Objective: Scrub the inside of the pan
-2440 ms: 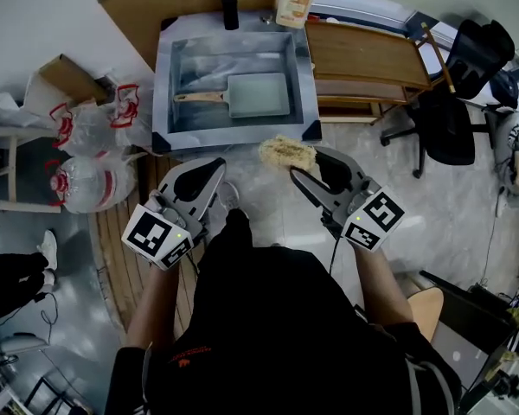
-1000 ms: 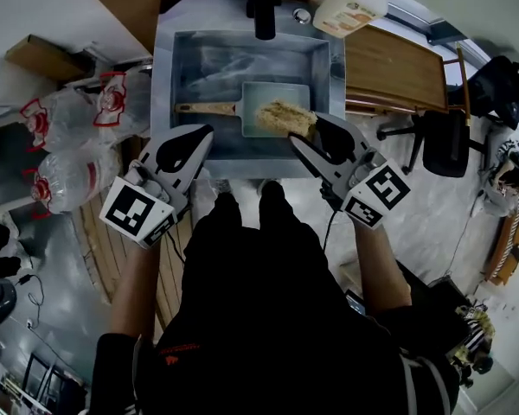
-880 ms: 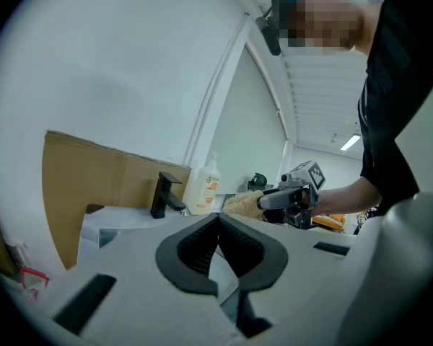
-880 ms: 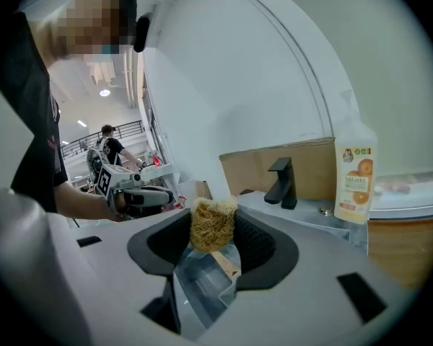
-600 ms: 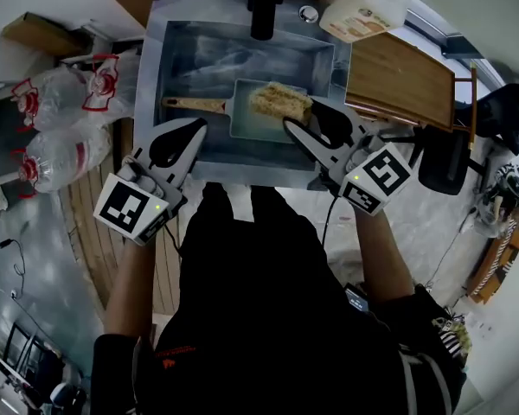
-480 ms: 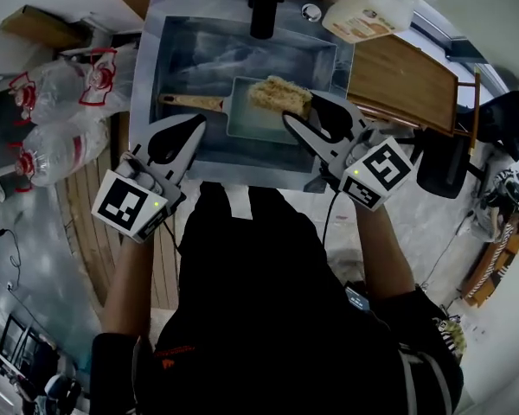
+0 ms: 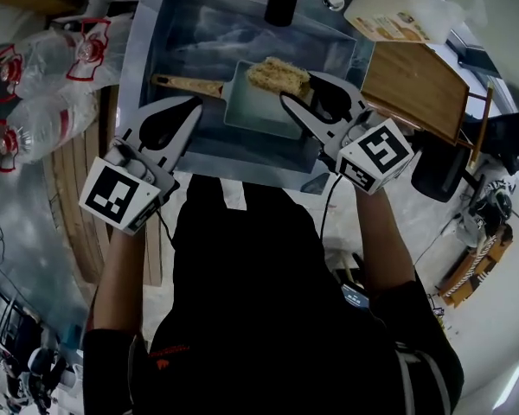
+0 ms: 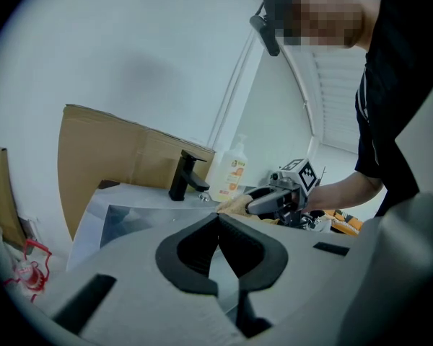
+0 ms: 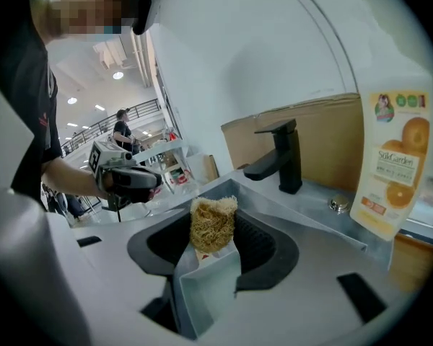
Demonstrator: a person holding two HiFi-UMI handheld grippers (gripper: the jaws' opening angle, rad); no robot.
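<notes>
White wall (image 8: 130,49), cardboard panel (image 8: 115,150) against it; wooden board (image 7: 411,78); black chair (image 7: 437,162).

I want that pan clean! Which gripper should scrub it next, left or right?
Right, probably. The right gripper grips the sponge just above the pan. The left gripper is shut, empty, and back by the sink's near edge.

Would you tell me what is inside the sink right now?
A grey pan with a wooden handle lies in the sink. The right tool holds a scrubber over it, hiding part of its floor.
</notes>
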